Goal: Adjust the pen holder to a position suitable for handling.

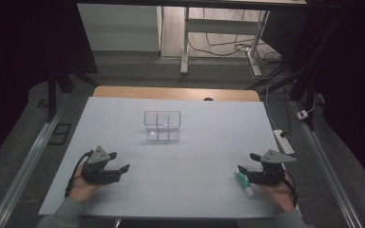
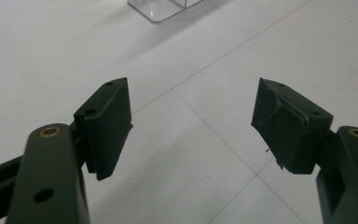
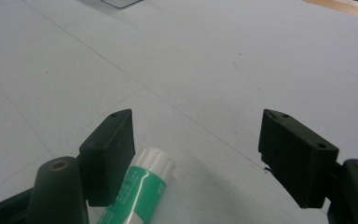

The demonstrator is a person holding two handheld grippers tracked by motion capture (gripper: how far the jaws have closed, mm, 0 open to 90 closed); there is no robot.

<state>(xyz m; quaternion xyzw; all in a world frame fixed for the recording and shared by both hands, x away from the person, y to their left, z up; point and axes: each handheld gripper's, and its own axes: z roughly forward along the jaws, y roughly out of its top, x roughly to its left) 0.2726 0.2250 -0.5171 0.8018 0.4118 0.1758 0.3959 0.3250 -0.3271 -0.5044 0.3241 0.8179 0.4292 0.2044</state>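
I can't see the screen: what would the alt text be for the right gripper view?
The right gripper has its two black jaws spread wide open above a pale table, with a green-and-white tube lying flat beside the left-hand jaw. A corner of a clear plastic organizer box peeks in at the top edge.

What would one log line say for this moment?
left claw: open, empty | right claw: open, beside green-white tube | clear divided box: mid-table

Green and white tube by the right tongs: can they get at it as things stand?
Probably yes. The right tongs stand wide open just above the green and white tube, which lies flat on the white table against one jaw's inner side. Nothing lies between them; a small shift sideways should centre it.
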